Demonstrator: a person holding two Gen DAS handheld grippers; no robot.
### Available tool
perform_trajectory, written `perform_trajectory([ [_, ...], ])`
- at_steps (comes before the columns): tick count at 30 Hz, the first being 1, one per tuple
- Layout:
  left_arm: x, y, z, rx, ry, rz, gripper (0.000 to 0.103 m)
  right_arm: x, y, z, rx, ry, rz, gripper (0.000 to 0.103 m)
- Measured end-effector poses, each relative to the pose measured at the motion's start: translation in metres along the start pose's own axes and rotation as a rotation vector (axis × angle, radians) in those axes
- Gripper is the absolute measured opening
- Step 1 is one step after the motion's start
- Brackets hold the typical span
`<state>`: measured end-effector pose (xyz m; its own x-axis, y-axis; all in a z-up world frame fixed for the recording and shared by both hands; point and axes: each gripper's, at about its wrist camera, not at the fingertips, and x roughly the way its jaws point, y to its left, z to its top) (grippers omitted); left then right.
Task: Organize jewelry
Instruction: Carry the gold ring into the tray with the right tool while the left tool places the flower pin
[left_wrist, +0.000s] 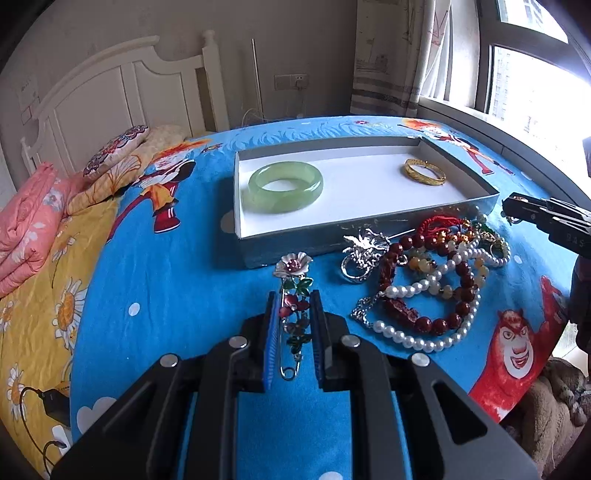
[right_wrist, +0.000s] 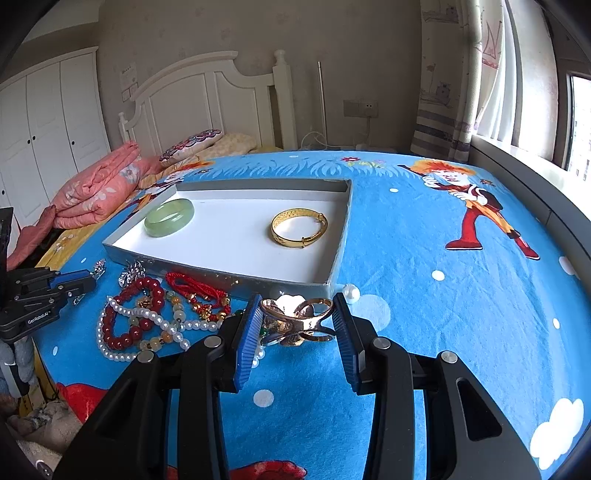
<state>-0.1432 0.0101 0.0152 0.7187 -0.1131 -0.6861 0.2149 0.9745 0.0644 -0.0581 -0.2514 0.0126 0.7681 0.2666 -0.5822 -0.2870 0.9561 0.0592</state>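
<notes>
A white-lined grey box (left_wrist: 369, 225) (right_wrist: 221, 273) on the blue blanket holds a green jade bangle (left_wrist: 285, 186) (right_wrist: 169, 217) and a gold bangle (left_wrist: 424, 172) (right_wrist: 299, 227). My left gripper (left_wrist: 293, 301) is shut on a flower brooch (left_wrist: 293, 288) with a safety pin, in front of the box. My right gripper (right_wrist: 295, 308) is shut on a rose-gold ring-like ornament (right_wrist: 297, 319) near the box's front right corner. A pile of pearl, red bead and red cord jewelry (left_wrist: 436, 280) (right_wrist: 155, 317) lies in front of the box.
The blue cartoon blanket (right_wrist: 443, 295) covers a bed. Folded pink quilt (right_wrist: 96, 192) and pillows lie at the left by a white headboard. A loose pearl (right_wrist: 351, 293) sits by the box corner. A window is on the right.
</notes>
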Motion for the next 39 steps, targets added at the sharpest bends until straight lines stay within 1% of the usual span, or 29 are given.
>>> perform_trajectory([
  [3, -0.006, -0.004, 0.002, 0.009, -0.013, 0.002, 0.016, -0.001, 0.0, 0.0, 0.0, -0.005, 0.001, 0.038],
  [7, -0.012, -0.007, 0.004, 0.012, -0.018, -0.015, 0.016, -0.002, -0.002, 0.0, 0.007, -0.008, 0.009, 0.038],
  [11, -0.02, -0.014, 0.012, 0.035, -0.042, -0.021, 0.016, -0.003, -0.005, 0.002, 0.027, -0.012, 0.022, 0.038],
  [17, -0.017, -0.023, 0.039, 0.064, -0.066, -0.05, 0.016, -0.003, -0.004, 0.014, 0.035, -0.022, 0.033, 0.038],
  [22, 0.003, -0.031, 0.067, 0.071, -0.05, -0.105, 0.016, 0.002, 0.009, 0.037, -0.019, -0.04, 0.036, 0.038],
  [25, 0.02, -0.035, 0.086, 0.065, -0.031, -0.131, 0.016, 0.019, 0.019, 0.056, -0.051, -0.018, 0.042, 0.038],
  [31, 0.056, -0.044, 0.117, 0.075, 0.015, -0.115, 0.016, 0.076, 0.028, 0.093, -0.041, 0.076, 0.051, 0.038],
  [34, 0.073, -0.046, 0.122, 0.082, 0.044, -0.104, 0.016, 0.097, 0.03, 0.106, -0.026, 0.114, 0.044, 0.038],
  [39, 0.092, -0.047, 0.122, 0.076, 0.079, -0.091, 0.016, 0.12, 0.033, 0.115, -0.013, 0.17, 0.045, 0.038],
])
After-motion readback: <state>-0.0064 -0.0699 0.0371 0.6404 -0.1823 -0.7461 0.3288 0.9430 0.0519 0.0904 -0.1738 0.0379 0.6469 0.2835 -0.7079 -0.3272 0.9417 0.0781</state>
